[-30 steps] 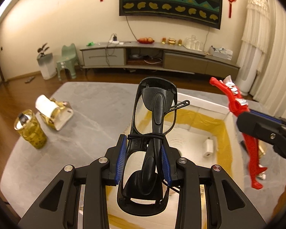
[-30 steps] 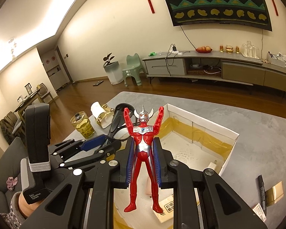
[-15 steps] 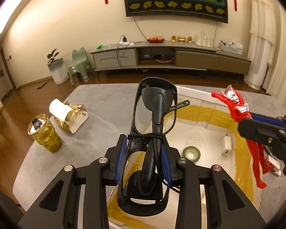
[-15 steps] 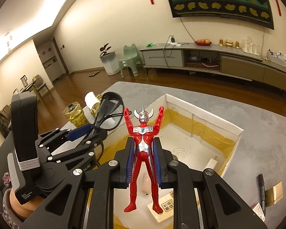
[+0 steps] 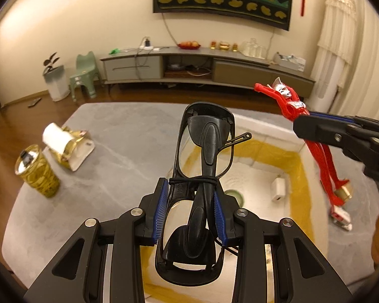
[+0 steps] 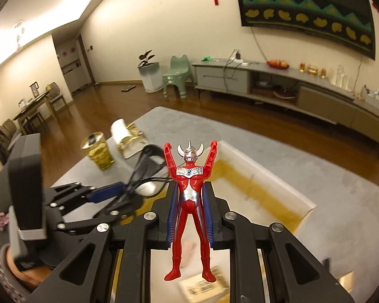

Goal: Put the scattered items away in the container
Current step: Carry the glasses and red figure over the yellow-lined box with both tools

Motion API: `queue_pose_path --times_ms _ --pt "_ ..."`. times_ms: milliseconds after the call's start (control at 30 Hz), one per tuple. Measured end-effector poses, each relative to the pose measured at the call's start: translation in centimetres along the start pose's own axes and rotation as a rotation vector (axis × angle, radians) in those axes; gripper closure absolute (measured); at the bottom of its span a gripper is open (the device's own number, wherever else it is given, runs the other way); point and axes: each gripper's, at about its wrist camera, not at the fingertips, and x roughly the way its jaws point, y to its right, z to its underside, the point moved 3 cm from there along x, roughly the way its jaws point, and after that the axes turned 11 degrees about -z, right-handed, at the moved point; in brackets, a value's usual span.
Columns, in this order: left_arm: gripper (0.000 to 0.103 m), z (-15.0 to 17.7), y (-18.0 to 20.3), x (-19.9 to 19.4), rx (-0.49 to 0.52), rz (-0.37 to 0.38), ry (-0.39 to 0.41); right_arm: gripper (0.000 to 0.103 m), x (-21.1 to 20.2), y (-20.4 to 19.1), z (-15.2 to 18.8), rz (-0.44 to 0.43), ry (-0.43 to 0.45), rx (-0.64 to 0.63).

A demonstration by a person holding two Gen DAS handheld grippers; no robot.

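Near the worktop's left edge a gold cup and a paper roll in its gold holder wait outside the box. The left claw is clamped on folded black glasses above the box's near-left part; letting go from this height could knock the lenses on the box floor. The right claw is clamped on the red figure over the box's right side, and its legs might catch the wall or crowd the left claw.
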Motion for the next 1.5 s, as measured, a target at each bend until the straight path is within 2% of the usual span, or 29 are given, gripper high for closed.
queue_pose_path --times_ms 100,233,400,633,733,933,1100,1300,1400,1500 --pt "0.067 -1.3 1.2 0.6 0.019 0.009 -0.002 0.082 -0.2 2.2 -0.4 0.015 0.015 0.047" --pt "0.067 -3.0 2.9 2.9 0.049 -0.003 -0.040 0.082 1.2 4.4 0.1 0.014 -0.021 0.102" --pt "0.067 -3.6 3.6 5.6 0.091 -0.008 -0.100 0.082 1.9 5.6 0.4 0.018 -0.057 0.104" --pt "0.067 -3.7 3.8 8.2 0.147 -0.027 -0.170 0.082 2.1 5.6 0.2 0.021 -0.076 0.041" --pt "0.067 -3.9 4.6 8.6 0.179 -0.031 -0.178 0.082 2.4 5.9 0.2 0.009 -0.088 0.045" --pt "0.067 -4.4 6.6 8.9 0.188 -0.024 -0.177 0.082 2.8 6.8 0.4 0.002 -0.110 0.067" --pt "0.067 -4.9 6.6 9.3 0.133 -0.053 -0.178 0.082 3.5 6.8 1.0 -0.012 -0.137 0.079" --pt "0.067 -4.2 6.9 9.7 0.161 -0.060 -0.204 0.082 4.0 7.0 1.6 -0.015 -0.158 0.083" --pt "0.067 -3.4 7.4 10.5 0.229 -0.119 -0.213 0.082 4.2 7.6 1.8 -0.007 -0.170 0.089" --pt "0.067 -2.7 7.5 11.6 0.249 -0.143 -0.241 0.082 4.4 8.0 2.0 0.006 -0.183 0.091"
